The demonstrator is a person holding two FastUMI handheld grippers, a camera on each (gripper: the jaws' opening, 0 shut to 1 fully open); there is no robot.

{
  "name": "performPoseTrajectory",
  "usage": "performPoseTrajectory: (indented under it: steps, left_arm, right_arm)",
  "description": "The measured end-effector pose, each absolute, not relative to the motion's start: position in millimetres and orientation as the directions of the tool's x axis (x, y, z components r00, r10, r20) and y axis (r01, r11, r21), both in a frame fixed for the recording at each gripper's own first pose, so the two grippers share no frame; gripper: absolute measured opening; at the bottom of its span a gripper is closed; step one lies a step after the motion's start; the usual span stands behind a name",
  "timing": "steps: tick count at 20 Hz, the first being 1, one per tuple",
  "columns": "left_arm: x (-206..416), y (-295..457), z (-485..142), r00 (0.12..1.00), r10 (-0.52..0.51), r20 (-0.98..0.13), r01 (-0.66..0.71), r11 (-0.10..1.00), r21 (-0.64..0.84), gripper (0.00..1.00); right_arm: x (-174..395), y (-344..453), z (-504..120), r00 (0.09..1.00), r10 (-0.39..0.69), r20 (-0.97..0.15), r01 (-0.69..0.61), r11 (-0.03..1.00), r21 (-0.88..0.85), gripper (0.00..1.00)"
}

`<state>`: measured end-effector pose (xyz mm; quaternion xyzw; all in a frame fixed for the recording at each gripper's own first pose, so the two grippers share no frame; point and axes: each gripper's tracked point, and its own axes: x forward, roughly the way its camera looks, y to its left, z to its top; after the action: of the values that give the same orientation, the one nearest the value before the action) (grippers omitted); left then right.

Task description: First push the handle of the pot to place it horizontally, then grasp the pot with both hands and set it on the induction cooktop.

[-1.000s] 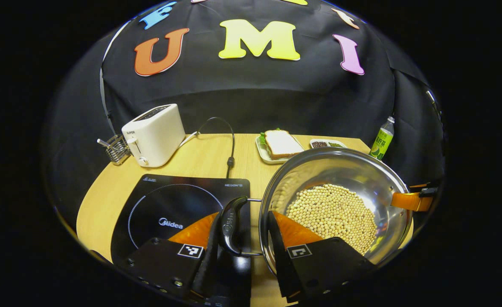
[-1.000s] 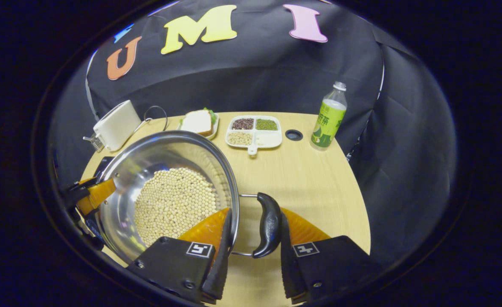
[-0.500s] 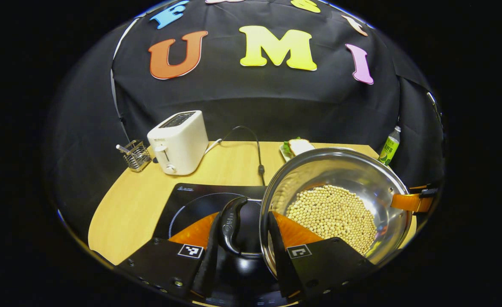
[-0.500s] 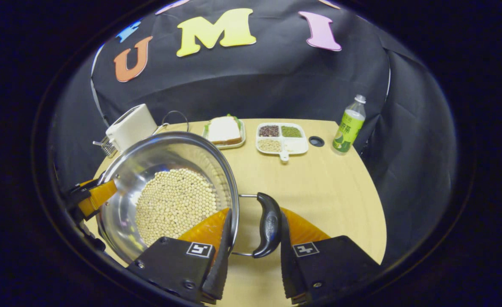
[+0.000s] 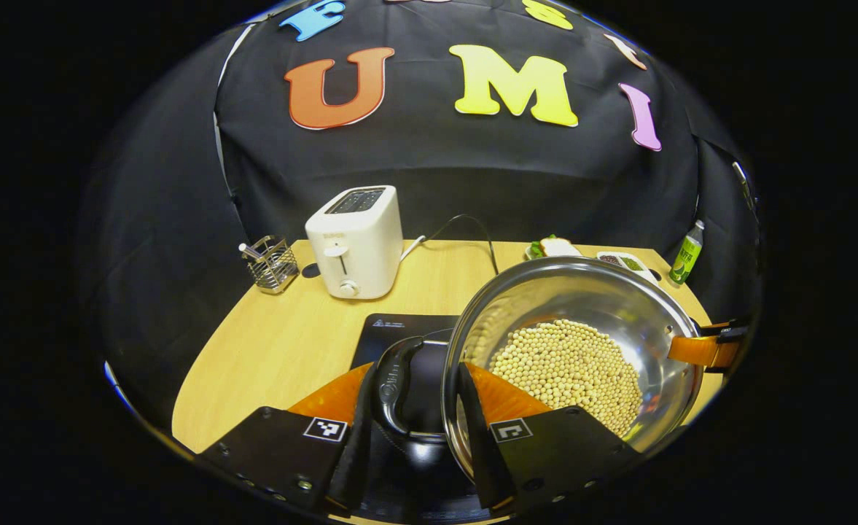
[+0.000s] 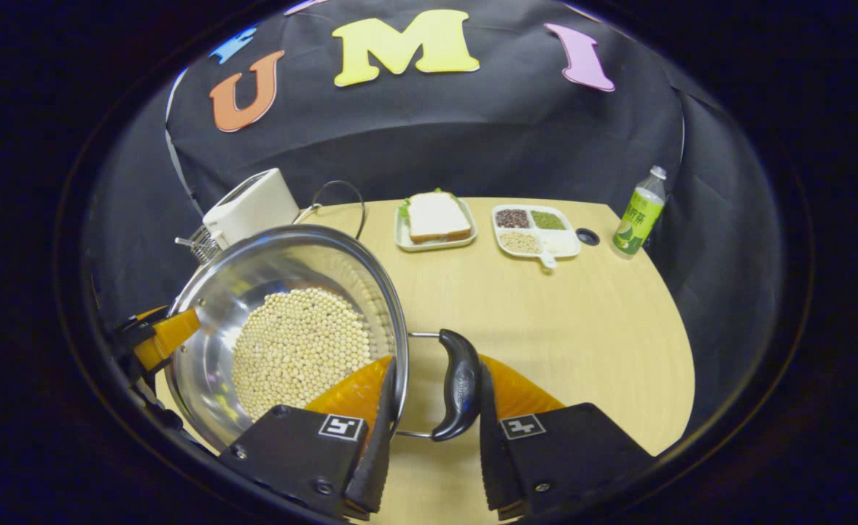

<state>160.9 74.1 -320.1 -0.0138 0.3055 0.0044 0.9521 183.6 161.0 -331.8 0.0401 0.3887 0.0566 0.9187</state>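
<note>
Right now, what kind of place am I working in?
Probably a staged kitchen counter in a booth: a wooden table carrying a toaster, an induction cooktop and a sandwich plate.

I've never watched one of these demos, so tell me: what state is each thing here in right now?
pot: lidless, holding beans, carried by both handles above the table.
left gripper: shut on the pot's left handle.
right gripper: shut on its right handle.
induction cooktop: partly under the pot.
toaster: upright, slots empty.
bottle: upright, capped.
</note>
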Motion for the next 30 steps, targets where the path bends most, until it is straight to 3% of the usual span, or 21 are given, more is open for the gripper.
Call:
performPoseTrajectory:
  steps: [9,20,21,22,29,30]
  left_arm:
    - [168,128,-337,0.794,0.011,-0.608,-0.017,1.000,-0.004,0.56]
    - [173,145,-357,0.788,0.002,-0.616,-0.007,1.000,-0.006,0.57]
    - [172,145,-356,0.789,0.002,-0.614,0.003,1.000,0.007,0.46]
    - [171,146,-356,0.794,0.002,-0.608,0.005,1.000,0.009,0.58]
    - [165,154,-360,0.809,-0.011,-0.588,0.011,1.000,-0.004,0.66]
    - [165,160,-357,0.823,0.013,-0.568,-0.013,1.000,0.003,0.82]
  right_arm:
    - [186,223,-348,0.665,0.136,-0.734,-0.057,0.990,0.132,0.52]
    - [186,245,-350,0.669,0.084,-0.739,-0.021,0.995,0.094,0.52]
    - [185,245,-351,0.671,0.082,-0.737,-0.017,0.995,0.095,0.53]
    - [186,244,-351,0.671,0.084,-0.736,-0.022,0.995,0.093,0.53]
    - [188,240,-352,0.685,0.102,-0.721,-0.050,0.994,0.092,0.62]
    - [189,234,-351,0.694,0.081,-0.715,-0.039,0.996,0.075,0.70]
